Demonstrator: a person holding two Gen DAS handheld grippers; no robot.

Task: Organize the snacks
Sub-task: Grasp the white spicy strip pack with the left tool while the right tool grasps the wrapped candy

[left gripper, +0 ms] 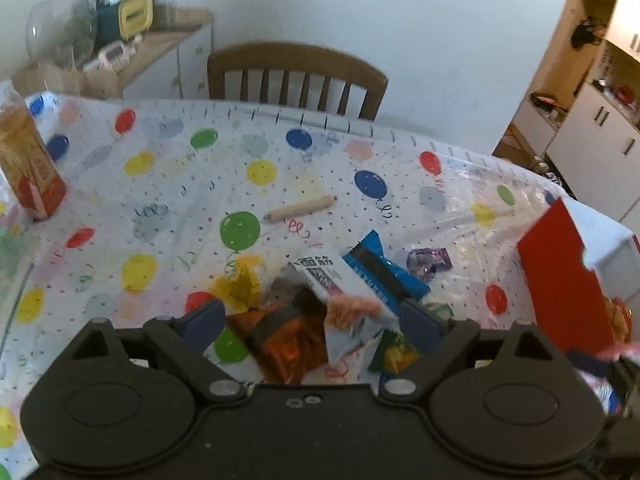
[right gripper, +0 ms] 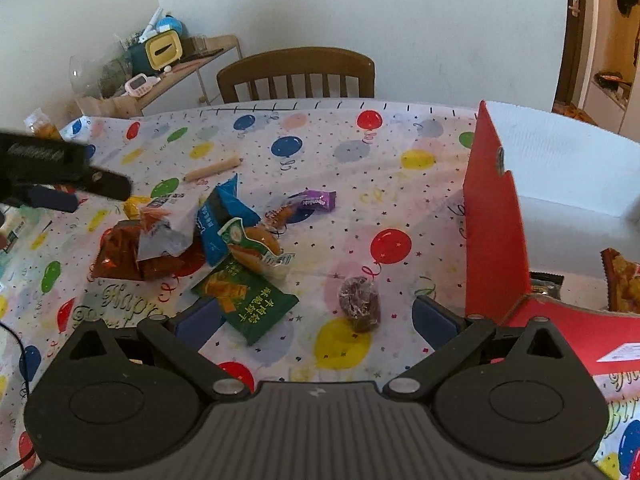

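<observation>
A pile of snack packets lies on the balloon tablecloth [right gripper: 360, 184]: a white packet [right gripper: 168, 224], an orange-brown foil packet [right gripper: 120, 256], a blue packet [right gripper: 220, 216], a bun packet [right gripper: 256, 248], a green packet [right gripper: 244, 300], a purple candy [right gripper: 316, 200] and a dark wrapped sweet [right gripper: 360, 300]. My left gripper [left gripper: 312, 320] is open above the pile, its jaws either side of the white packet [left gripper: 340, 284] and the orange packet [left gripper: 288, 340]. My right gripper [right gripper: 316, 320] is open and empty, low over the table between the green packet and the red box [right gripper: 496, 232].
The red and white box stands open at the right with snack bags [right gripper: 624, 280] inside. A wooden stick [right gripper: 212, 168] lies farther back. A tall orange bag [left gripper: 28, 164] stands at the table's left. A wooden chair [right gripper: 296, 72] is behind the table.
</observation>
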